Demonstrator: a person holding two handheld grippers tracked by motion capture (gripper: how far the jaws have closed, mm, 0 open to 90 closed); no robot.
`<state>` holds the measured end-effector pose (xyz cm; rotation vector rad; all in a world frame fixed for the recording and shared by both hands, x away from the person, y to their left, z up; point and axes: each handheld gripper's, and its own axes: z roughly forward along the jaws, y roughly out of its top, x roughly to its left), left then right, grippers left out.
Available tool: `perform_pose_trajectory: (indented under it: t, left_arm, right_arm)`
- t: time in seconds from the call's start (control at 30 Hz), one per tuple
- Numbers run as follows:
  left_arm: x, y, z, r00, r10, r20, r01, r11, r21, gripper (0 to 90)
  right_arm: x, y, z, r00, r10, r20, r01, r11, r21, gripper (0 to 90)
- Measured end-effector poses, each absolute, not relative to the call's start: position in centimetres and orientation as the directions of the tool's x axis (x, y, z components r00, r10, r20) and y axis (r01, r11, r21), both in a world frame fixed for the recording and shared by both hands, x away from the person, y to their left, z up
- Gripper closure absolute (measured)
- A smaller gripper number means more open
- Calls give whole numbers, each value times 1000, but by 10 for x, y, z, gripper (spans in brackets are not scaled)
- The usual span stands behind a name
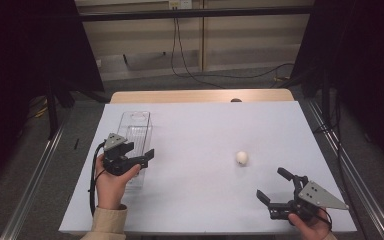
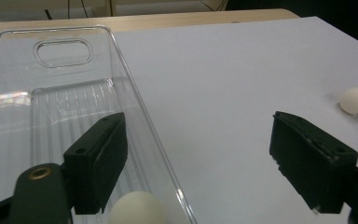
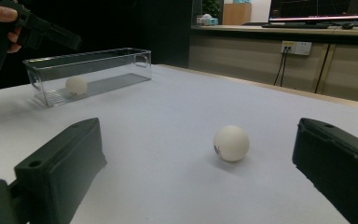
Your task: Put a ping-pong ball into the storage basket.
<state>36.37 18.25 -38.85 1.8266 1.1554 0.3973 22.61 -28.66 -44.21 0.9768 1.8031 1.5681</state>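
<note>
**Left gripper over clear bin, one ball inside; second ball on table**

Left hand (image 1: 111, 186) comes in from the near edge, tan sleeve at the wrist, and grasps the left gripper (image 1: 141, 159) from below. The gripper sits above the near end of the clear bin (image 1: 142, 118), pointing toward the table's middle. Its jaws stand apart with nothing between them; one hangs over the bin, the other over bare table outside the wall.

Right hand (image 1: 311, 226) holds the right gripper (image 1: 270, 186) low at the near right corner, jaws spread wide and empty, aimed at the loose ball.

Bin: long, narrow, transparent hard plastic, rounded corners, ribbed floor, oval handle cut-out in the far end wall. A white ball (image 3: 76, 85), smooth and matte, rests on the ribbed floor at the bin's near end.

The loose ball (image 1: 242, 157), white with a small dark print, lies on the white table sheet (image 1: 205, 125), well apart from the bin and near the right gripper. The sheet is smooth and flat over a wooden top.
</note>
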Motion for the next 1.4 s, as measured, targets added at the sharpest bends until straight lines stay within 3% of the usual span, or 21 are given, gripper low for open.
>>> perform_pose_trajectory:
  t: [1.4]
  left_arm:
    - [359,150,-388,581,784,-217,530,-162,832,96]
  right_arm:
    - [228,-285,-443,-586,808,55,170,56,984,13]
